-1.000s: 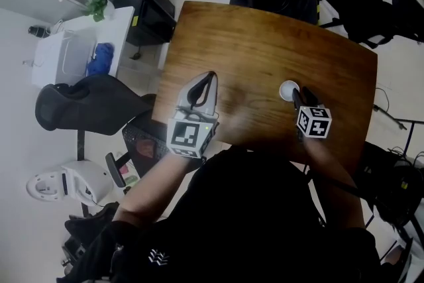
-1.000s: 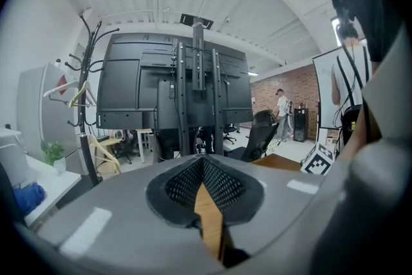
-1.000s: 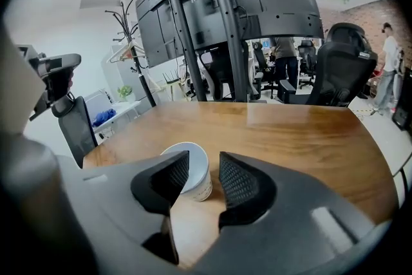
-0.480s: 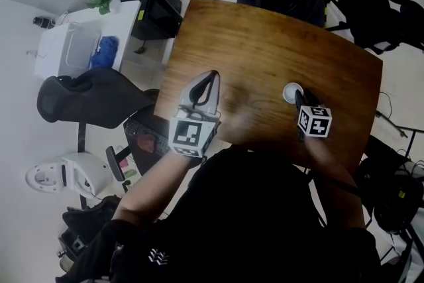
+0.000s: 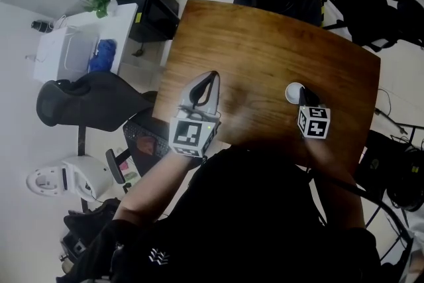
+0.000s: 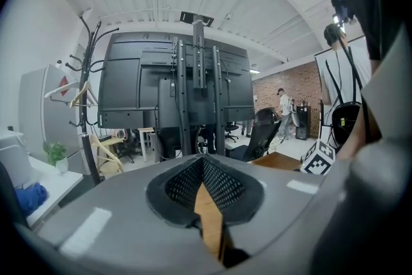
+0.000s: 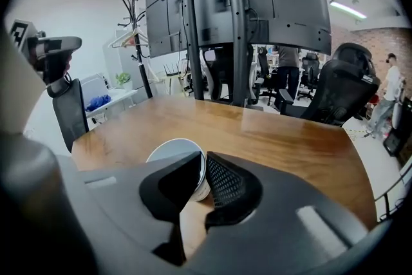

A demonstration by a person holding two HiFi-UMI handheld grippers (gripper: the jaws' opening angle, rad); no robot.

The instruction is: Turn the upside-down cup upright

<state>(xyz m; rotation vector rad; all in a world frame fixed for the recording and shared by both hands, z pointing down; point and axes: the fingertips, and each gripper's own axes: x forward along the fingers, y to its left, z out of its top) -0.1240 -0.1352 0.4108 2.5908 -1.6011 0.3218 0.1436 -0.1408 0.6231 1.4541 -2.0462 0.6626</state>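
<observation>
A small white cup stands on the right half of the round wooden table, showing a pale round face upward. My right gripper is right at it from the near side. In the right gripper view the cup sits just beyond the jaws, and the right gripper has just been closing, with the cup's right edge pinched between its pads. My left gripper hovers over the table's left part, far from the cup. In its own view the left gripper is shut with nothing in it.
A black office chair and a white cabinet with a blue cloth stand left of the table. A black stand with screens rises behind the far table edge, with a coat rack beside it. More black chairs stand at the right.
The right gripper's jaws have come together on the cup's edge, and it has rolled slightly. The left gripper has stayed put.
</observation>
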